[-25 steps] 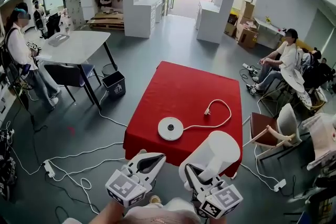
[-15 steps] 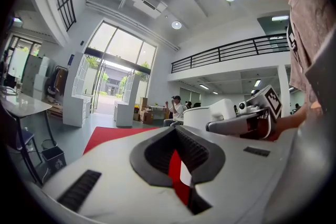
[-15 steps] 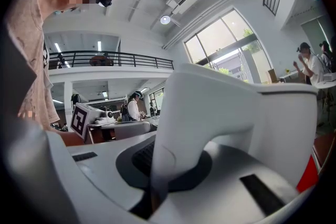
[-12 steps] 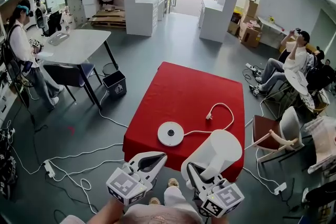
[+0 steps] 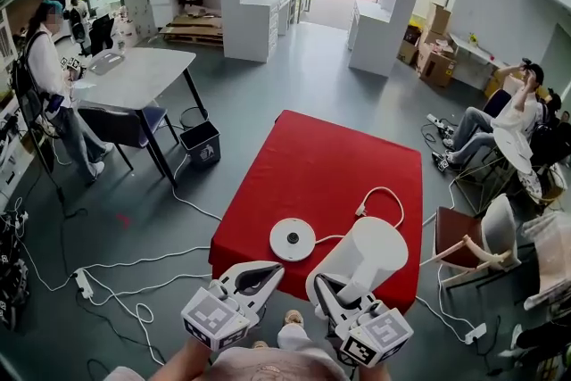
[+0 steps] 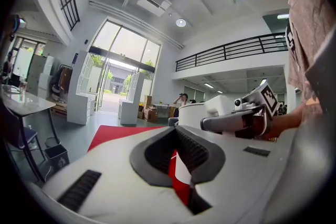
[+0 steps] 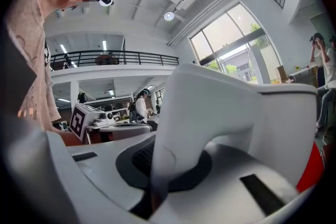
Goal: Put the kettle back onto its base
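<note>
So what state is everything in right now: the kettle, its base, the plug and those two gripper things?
kettle: lifted, off its base, held by its handle.
base: bare, flat on the red table.
plug: not plugged in, lying on the table.
right gripper: shut on the handle.
left gripper: shut, holding nothing.

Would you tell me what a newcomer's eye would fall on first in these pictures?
The bright red table stands out mid-floor, with the round white base near its front edge. Just right of the base, the right claw is shut on the white kettle's handle.
</note>
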Available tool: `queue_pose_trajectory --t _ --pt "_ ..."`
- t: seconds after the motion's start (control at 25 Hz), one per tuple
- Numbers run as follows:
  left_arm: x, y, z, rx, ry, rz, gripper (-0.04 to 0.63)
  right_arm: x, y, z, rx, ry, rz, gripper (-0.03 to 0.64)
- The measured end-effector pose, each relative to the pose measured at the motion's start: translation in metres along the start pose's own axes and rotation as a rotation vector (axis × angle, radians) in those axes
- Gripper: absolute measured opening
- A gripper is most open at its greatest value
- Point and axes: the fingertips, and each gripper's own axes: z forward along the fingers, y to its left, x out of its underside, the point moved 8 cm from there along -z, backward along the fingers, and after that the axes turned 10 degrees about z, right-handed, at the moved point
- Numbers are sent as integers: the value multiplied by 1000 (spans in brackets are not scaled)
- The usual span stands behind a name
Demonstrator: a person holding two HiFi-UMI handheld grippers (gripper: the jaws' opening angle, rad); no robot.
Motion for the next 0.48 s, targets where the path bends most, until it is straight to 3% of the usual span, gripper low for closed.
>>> queue_pose_trajectory --t 0.48 --pt "-1 21 10 -83 28 -46 -11 -20 -23 62 -145 57 -16 23"
